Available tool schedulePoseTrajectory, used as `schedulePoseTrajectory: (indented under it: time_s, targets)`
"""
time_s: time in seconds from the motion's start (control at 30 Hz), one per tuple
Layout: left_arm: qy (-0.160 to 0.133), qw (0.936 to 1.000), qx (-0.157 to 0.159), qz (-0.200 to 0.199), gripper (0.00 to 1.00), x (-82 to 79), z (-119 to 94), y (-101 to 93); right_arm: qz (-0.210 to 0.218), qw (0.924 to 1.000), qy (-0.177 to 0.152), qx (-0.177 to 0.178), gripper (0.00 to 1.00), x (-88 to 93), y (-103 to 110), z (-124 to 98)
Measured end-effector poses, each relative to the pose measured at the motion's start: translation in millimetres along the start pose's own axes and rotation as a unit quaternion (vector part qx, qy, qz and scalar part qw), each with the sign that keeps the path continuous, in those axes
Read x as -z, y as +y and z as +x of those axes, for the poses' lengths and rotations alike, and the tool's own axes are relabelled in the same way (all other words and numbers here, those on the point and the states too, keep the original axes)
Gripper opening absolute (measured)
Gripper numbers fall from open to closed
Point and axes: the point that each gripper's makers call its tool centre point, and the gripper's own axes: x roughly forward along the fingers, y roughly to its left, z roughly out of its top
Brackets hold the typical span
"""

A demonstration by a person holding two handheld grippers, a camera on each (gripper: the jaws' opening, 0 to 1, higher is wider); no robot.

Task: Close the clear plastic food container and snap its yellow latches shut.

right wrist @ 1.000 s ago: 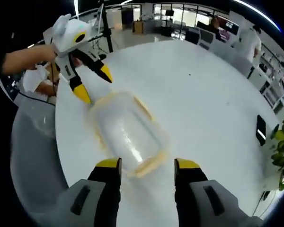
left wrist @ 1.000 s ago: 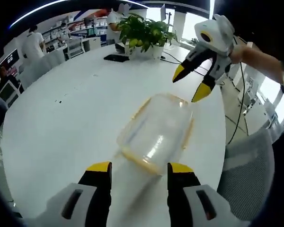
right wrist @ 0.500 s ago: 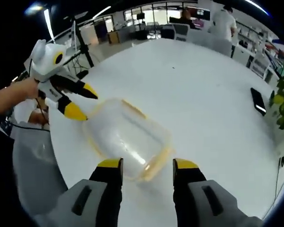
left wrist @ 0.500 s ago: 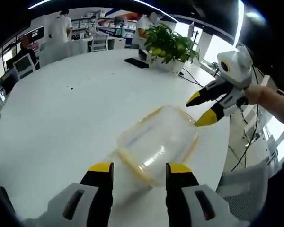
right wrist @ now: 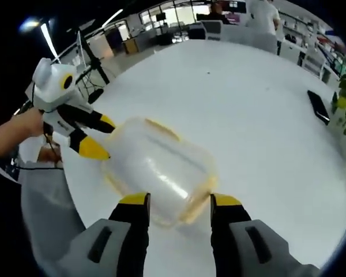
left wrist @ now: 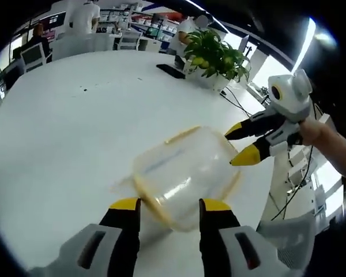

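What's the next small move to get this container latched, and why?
Probably ease both grippers inward onto the clear container. It lies on the white table with one end between the open left gripper and the other at the open right gripper, so both are lined up on its yellow latches, and neither grips yet.

L gripper (left wrist: 162, 209): grey body, black jaws w/ yellow tips. R gripper (right wrist: 177, 204): same build. Seen from opposite side, each had a white housing w/ a yellow-ringed round black mark.
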Motion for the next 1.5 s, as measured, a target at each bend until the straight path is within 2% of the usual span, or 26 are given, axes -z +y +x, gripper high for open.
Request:
schedulePoseTrajectory:
  time_s: [0.2, 0.37, 0.6, 0.67, 0.7, 0.73, 0.93, 1.5]
  targets:
    - [0.006, 0.9996, 0.002, -0.029, 0.38, 2.2, 3.1, -0.9, 0.012, 0.9999, 0.002, 0.005, 0.4, -0.7, 1.4, 1.4]
    - [0.008, 0.9996, -0.001, -0.028, 0.38, 2.1, 3.5, -2.1, 0.022, 0.9997, 0.0, 0.011, 0.39, -0.9, 2.4, 1.7]
    - [0.007, 0.9992, -0.006, -0.039, 0.37, 1.1, 3.7, -2.5, 0.055, 0.9985, 0.004, 0.002, 0.36, -0.5, 1.0, 5.2]
    - [0.006, 0.9987, -0.006, -0.05, 0.35, 0.7, 2.9, -2.3, 0.051, 0.9987, 0.003, 0.002, 0.35, -1.0, 0.6, 6.0]
    - [0.015, 0.9966, 0.004, -0.081, 0.35, 3.3, 5.2, -6.6, 0.053, 0.9986, 0.004, -0.001, 0.35, -0.4, 0.4, 6.8]
    - [0.009, 0.9972, 0.002, -0.075, 0.35, 0.5, 6.5, -3.7, 0.066, 0.9978, 0.004, -0.001, 0.35, -0.2, 0.1, 6.2]
    - [-0.002, 0.9968, 0.004, -0.08, 0.35, 1.1, 7.0, -3.3, 0.074, 0.9972, -0.009, 0.005, 0.35, -0.4, 1.3, 6.1]
    - [0.008, 0.9973, 0.007, -0.073, 0.37, 2.8, 5.4, -1.4, 0.083, 0.9965, -0.006, 0.01, 0.36, -0.4, 8.2, 6.2]
